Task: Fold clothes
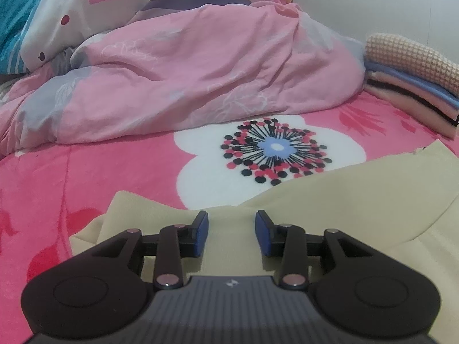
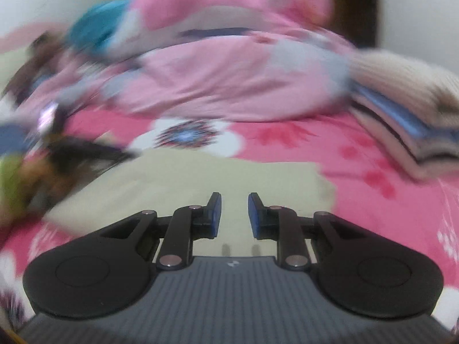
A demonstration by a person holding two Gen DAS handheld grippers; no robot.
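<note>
Open bed ahead of the cream garment, bare flower patch between garment and quilt, heaped quilt blocking the far side, folded stack walling the right, left edge too blurred in right view

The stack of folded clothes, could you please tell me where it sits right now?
The stack of folded clothes lies at the right edge of the left wrist view, on the pink floral blanket beside the crumpled pink duvet.
</note>
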